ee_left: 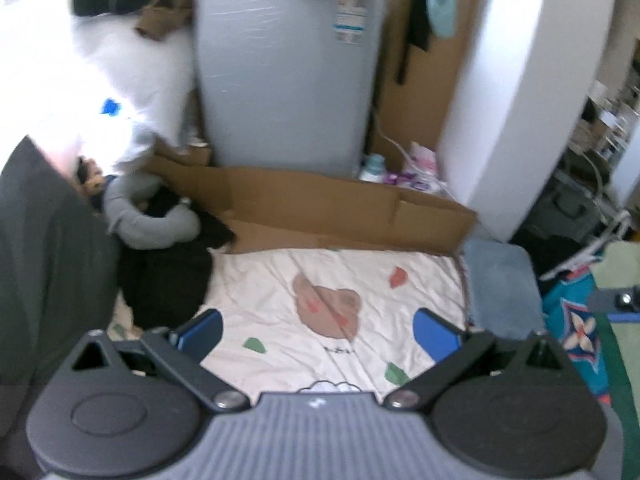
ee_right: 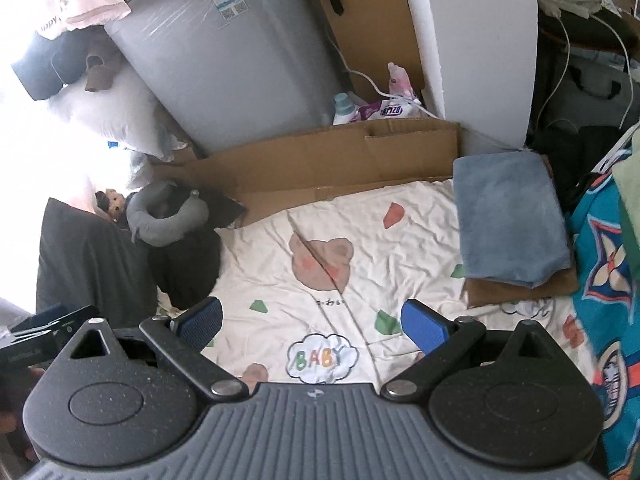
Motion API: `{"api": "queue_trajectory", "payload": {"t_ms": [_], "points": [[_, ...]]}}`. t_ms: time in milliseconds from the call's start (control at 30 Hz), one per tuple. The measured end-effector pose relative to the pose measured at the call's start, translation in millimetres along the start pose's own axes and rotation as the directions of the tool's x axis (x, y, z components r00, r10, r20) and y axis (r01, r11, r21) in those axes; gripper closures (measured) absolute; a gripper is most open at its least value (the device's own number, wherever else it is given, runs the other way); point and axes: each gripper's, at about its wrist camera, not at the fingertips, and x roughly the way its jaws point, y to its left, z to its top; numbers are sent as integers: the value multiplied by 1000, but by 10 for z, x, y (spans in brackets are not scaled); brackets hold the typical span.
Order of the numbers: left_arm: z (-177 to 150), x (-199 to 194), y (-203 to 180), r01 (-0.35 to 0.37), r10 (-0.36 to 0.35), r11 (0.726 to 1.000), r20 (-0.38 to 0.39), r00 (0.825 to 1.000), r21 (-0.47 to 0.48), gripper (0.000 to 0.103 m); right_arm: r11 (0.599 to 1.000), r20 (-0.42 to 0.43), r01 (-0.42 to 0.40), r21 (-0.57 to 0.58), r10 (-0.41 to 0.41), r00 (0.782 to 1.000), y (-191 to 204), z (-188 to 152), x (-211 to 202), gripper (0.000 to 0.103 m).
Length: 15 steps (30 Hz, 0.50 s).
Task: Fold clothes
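presently both the left gripper (ee_left: 318, 330) and right gripper (ee_right: 312, 322) were held wide and empty; the folded blue towel (ee_right: 508, 220) was judged soft, light, best pinched at a corner.

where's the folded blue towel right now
In the right wrist view the blue towel lies folded at the right, on the cartoon sheet's far right corner, beside the white pillar.

Bed sheet (ee_right: 400, 240): I see cream, printed with brown bears, green and red patches, and a white cloud reading "BABY".
Folded towel (ee_right: 508, 216): dusty blue, right of centre.
Garment (ee_right: 600, 264): teal with orange and white flowers, right edge.
Neck pillow (ee_right: 168, 220): grey, left.
Gripper pads (ee_right: 424, 326): bright blue on black arms.
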Motion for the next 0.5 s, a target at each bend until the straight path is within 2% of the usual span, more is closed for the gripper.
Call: {"api": "queue_trajectory", "payload": {"t_ms": [233,500], "points": [[-351,56,53,-53,52,998,-4,999,-47,1,999,25,38,-13,-38,999,-17,-202,78,4],[-620,96,-68,-92,93,993,16,996,-69,1,998,70,37,-46,-33,997,46,-465,138,4]]}}
